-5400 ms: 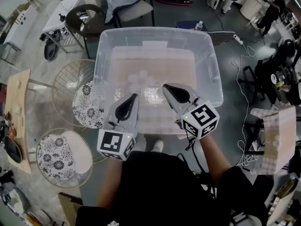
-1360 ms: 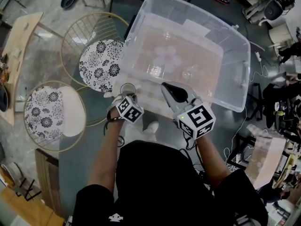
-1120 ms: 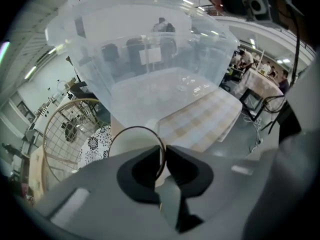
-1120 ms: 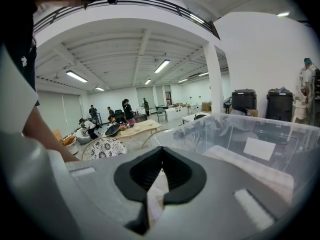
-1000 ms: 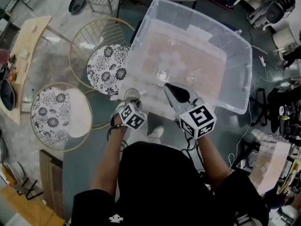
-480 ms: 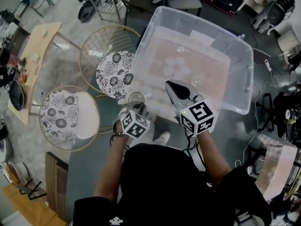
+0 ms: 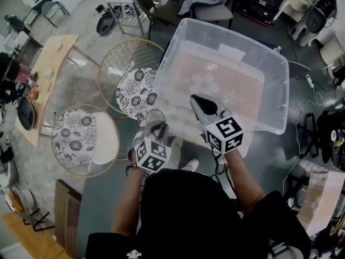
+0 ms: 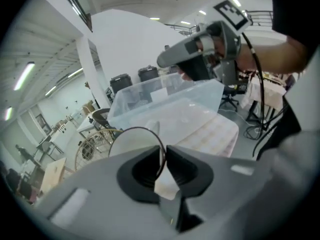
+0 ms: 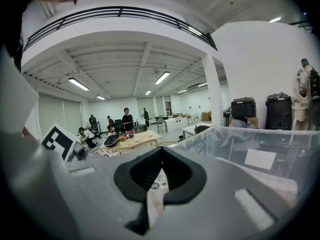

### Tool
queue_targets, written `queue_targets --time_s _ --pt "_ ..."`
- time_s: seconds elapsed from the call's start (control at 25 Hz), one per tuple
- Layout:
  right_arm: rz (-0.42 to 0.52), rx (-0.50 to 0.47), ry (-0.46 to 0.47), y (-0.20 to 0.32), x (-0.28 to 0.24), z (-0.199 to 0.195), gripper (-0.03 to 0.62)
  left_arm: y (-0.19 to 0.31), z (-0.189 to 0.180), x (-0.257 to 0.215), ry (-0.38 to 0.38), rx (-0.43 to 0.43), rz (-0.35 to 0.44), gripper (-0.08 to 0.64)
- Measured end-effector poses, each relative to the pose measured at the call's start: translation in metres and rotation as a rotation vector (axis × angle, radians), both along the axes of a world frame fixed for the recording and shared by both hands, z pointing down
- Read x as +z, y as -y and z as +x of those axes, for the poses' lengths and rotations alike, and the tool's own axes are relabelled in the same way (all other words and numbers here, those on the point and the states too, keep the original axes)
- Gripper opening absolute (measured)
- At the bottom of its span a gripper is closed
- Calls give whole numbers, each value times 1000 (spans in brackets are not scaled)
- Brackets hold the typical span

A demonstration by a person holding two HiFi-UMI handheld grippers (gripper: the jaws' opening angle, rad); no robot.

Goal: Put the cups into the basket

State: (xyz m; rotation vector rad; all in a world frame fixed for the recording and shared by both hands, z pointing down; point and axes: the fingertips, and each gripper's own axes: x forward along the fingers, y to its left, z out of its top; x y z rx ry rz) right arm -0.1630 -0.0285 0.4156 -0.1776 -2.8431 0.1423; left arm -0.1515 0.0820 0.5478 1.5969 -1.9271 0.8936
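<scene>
My left gripper (image 7: 155,126) is shut on the rim of a clear cup (image 7: 155,116), which hangs in the air just off the near left corner of the clear plastic basket (image 7: 229,30). In the left gripper view the cup's wall (image 8: 131,140) sits pinched between the pads of the left gripper (image 8: 163,160). Several faint clear cups (image 7: 206,81) lie on the basket's floor. My right gripper (image 7: 195,99) is shut and empty, hovering over the basket's near edge. In the right gripper view its jaws (image 9: 160,173) are together, with the basket's wall (image 9: 260,149) to the right.
Two round wire stools with floral cushions (image 7: 136,88) (image 7: 81,138) stand left of the basket. A wooden table (image 7: 47,74) with small items is further left. Chairs stand beyond the basket, and cables (image 7: 311,85) trail on the floor to the right.
My left gripper has lifted the cup upward, and it now sits closer to the camera. The right gripper has stayed roughly in place over the basket's near edge.
</scene>
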Motion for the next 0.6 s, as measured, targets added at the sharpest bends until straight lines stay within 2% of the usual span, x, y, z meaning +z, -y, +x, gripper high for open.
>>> queue_targets --time_s 0.4,0.6 --pt "-4 13 14 9 -4 1 3 10 -6 -65 93 -32 103 51" --pt "-11 14 17 9 -6 4 3 19 -9 -96 136 -21 155 52"
